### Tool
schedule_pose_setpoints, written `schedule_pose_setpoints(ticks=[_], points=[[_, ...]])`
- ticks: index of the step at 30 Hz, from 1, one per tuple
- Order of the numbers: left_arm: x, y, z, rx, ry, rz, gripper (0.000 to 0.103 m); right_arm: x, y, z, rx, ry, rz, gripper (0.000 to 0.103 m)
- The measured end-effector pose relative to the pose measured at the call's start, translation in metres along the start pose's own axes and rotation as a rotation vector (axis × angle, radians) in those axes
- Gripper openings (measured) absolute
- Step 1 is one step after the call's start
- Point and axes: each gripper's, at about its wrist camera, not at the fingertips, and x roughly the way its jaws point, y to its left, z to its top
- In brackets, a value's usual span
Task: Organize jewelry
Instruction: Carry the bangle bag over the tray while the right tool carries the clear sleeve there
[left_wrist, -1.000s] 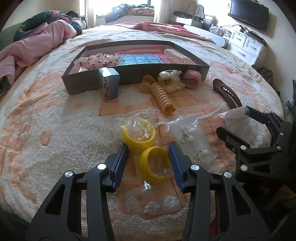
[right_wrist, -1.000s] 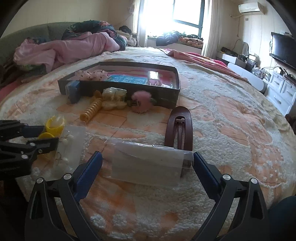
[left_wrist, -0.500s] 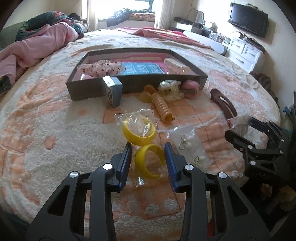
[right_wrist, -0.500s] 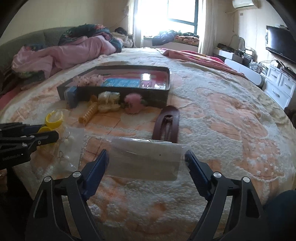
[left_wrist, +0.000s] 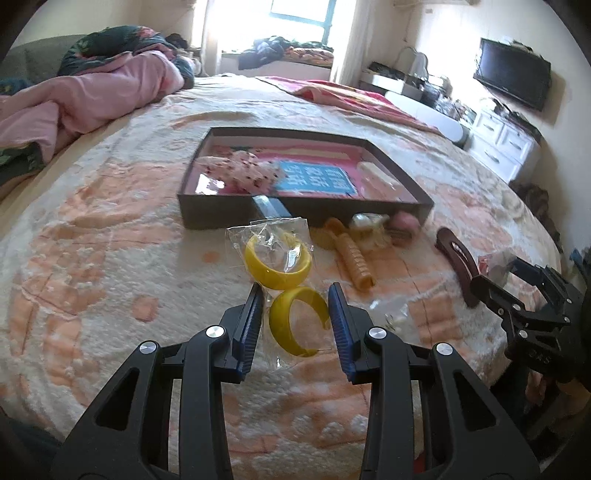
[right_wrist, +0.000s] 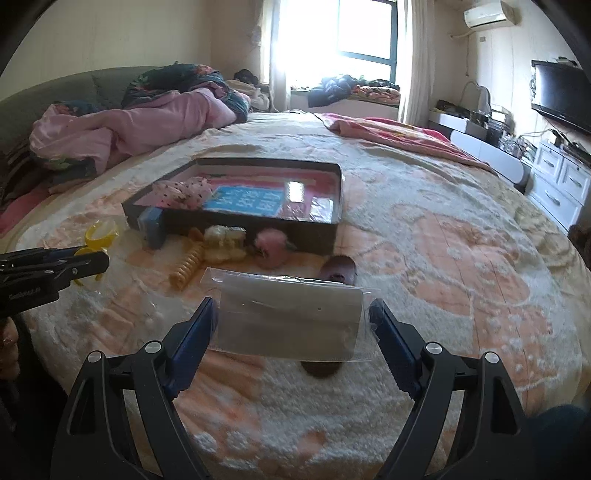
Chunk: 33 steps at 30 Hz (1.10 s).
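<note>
Spread over a fuzzy peach bedspread (left_wrist: 110, 229), light slippery packets suit edge grips: left gripper (left_wrist: 296, 314) clasps the bagged yellow bangles (left_wrist: 299, 319), right gripper (right_wrist: 291, 325) the stiff clear-sleeved card (right_wrist: 290, 319).

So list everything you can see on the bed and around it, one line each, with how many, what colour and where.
Bag of bangles: one clear bag with two yellow bangles, between the left gripper's pads, raised off the bed.
Flat clear packet: one, greyish, clamped across the right gripper.
Tray: one, dark, mid-bed, holding a blue card and pink spotted fabric.
Spiral hair clip: one, orange, in front of the tray.
Pink pompom: one, against the tray's front wall.
Brown hair clip: one, right of the spiral clip.
Earring packet: one, clear, on the bedspread.
Pink quilt: one, far left.
Television: one, black, right wall.
Left gripper: closed on the bangle bag.
Right gripper: closed on the packet.
</note>
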Motion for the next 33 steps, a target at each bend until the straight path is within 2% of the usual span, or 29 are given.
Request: schedule_pose_setpoints(ticks=[6, 16, 33], points=[[-0.005, 0.018, 0.013, -0.048, -0.032, 0.024, 0.028, 0.005, 0.012, 0.019, -0.027, -0.027, 0.039, 0.081], [-0.007, 0.033, 0.035, -0.069, -0.072, 0.066, 0.028, 0.019, 0.029, 0.046, -0.047, -0.052, 0.094, 0.081], [0.014, 0.053, 0.094, -0.050, -0.124, 0.124, 0.028, 0.047, 0.045, 0.094, -0.054, -0.094, 0.111, 0.081]])
